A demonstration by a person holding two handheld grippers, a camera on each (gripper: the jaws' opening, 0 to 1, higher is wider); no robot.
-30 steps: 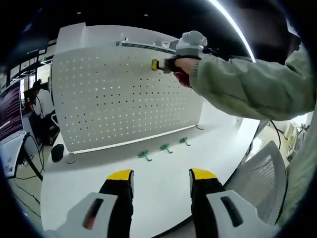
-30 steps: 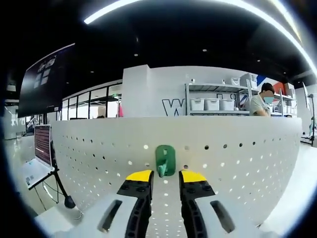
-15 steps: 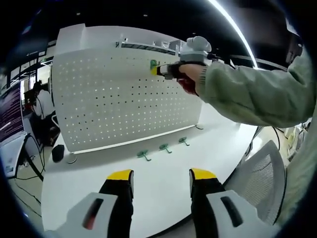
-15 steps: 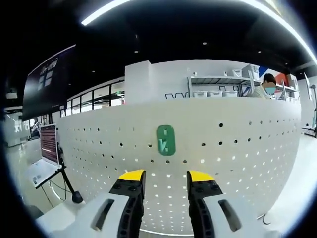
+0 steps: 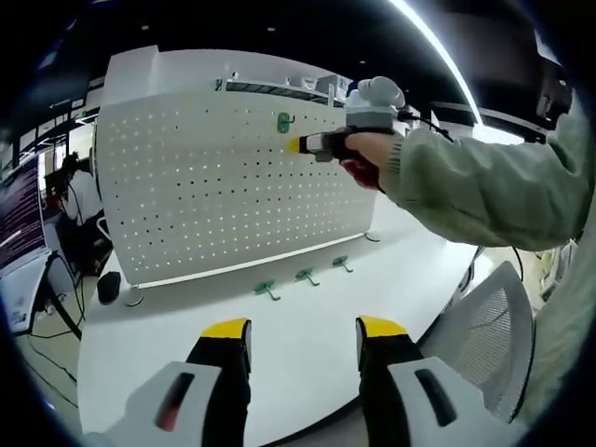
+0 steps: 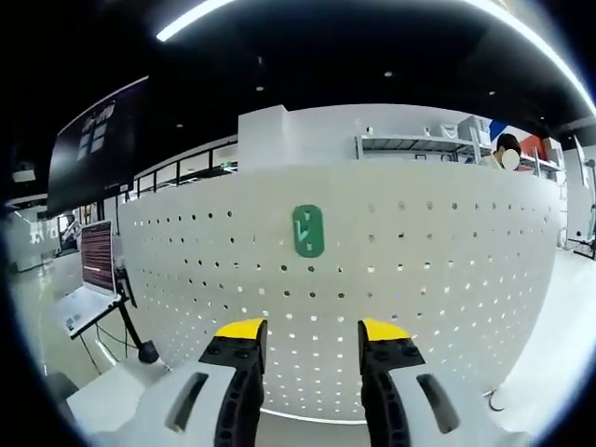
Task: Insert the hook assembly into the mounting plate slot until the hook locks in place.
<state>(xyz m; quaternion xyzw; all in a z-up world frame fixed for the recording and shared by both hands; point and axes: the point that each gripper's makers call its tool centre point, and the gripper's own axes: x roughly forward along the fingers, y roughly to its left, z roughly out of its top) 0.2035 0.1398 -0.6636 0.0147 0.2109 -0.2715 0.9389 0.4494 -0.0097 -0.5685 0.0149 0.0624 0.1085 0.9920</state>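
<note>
Right gripper view: green hook (image 6: 308, 231) sits mounted on the white pegboard (image 6: 447, 270), high up near the top edge, upright. Right gripper (image 6: 311, 331) is below and nearer than the hook, well apart from it, jaws apart and holding nothing. A second ago the yellow tips flanked the hook, almost touching it; half a second ago they were already off it; now the gap is bigger and the jaws stand wider. The hook stays on the board without support. Laptop on a stand (image 6: 88, 284) at far left, shelving (image 6: 419, 144) behind the board at right.

Left gripper view: left gripper (image 5: 304, 328) hangs low over the white table (image 5: 298, 354), jaws apart, empty, same as before. Pegboard (image 5: 214, 186) stands on the far side of the table. The hook (image 5: 283, 121) shows near its top edge, now clear of the right gripper (image 5: 300, 144), whose tip is just below and right of it; earlier the tip covered the hook spot. A hand (image 5: 365, 158) in a pale green sleeve (image 5: 475, 186) holds that gripper. Three spare hooks (image 5: 304, 276) lie in a row on the table at the board's foot, untouched.
</note>
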